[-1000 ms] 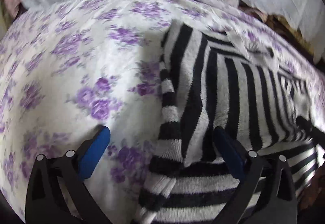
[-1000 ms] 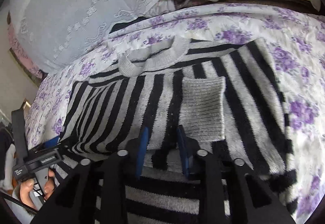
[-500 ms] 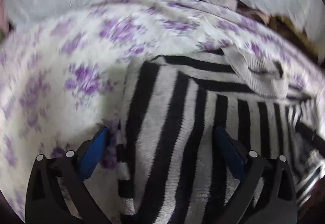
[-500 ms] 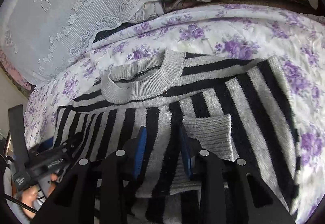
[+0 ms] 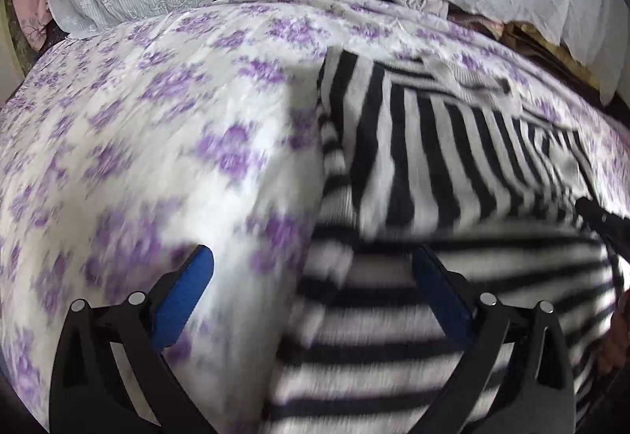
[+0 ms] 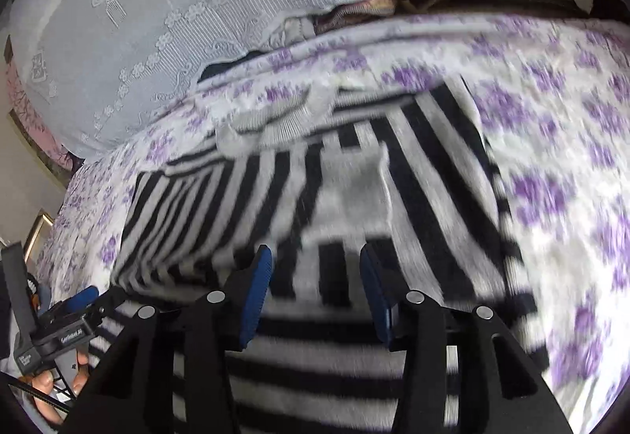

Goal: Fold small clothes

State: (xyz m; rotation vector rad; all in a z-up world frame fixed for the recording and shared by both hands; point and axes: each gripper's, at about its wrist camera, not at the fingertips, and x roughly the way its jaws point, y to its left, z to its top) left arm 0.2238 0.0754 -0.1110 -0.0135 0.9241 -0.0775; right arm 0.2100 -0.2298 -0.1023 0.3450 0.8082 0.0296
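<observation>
My right hand-held gripper (image 6: 315, 288) jaws just opened, nothing between; left hand-held gripper (image 5: 313, 280) wide apart. Sweater (image 6: 354, 205) right ahead, collar far.

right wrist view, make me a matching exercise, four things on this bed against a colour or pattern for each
Things:
1. knitted sweater
2. bed sheet
3. lace cloth
4. right gripper pads

Colours:
A. pale grey-white
B. blue
C. black and grey stripes
D. white with purple flowers

Pairs: 1-C, 2-D, 3-A, 4-B
</observation>
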